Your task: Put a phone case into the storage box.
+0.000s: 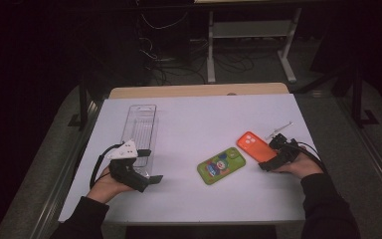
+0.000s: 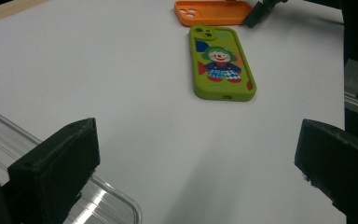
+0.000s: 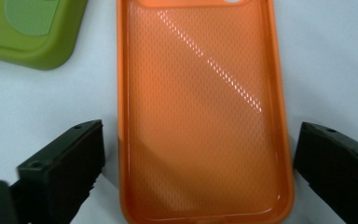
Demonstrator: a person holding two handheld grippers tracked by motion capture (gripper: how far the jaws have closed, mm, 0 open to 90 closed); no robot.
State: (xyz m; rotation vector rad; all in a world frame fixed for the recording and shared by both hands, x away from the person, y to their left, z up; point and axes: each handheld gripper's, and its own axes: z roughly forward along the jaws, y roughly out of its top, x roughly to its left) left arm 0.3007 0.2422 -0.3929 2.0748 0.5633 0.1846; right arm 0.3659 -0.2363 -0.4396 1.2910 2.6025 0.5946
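An orange phone case (image 1: 254, 146) lies hollow side up at the right of the white table (image 1: 194, 119). A green phone case (image 1: 221, 165) with a clown picture lies just left of it, a small gap between them. My right gripper (image 1: 269, 155) is open at the orange case's near end. In the right gripper view the orange case (image 3: 200, 93) lies between the jaws with a gap on each side, and a corner of the green case (image 3: 32, 32) shows at top left. My left gripper (image 1: 150, 166) is open and holds nothing, its jaws turned toward the green case (image 2: 221, 63).
A clear plastic tray (image 1: 140, 127) lies lengthwise at the table's left, its near end beside the left gripper; its rim (image 2: 116, 198) shows under the left jaw. A thin white stick (image 1: 280, 129) lies behind the right gripper. Cables and table legs fill the dark floor beyond.
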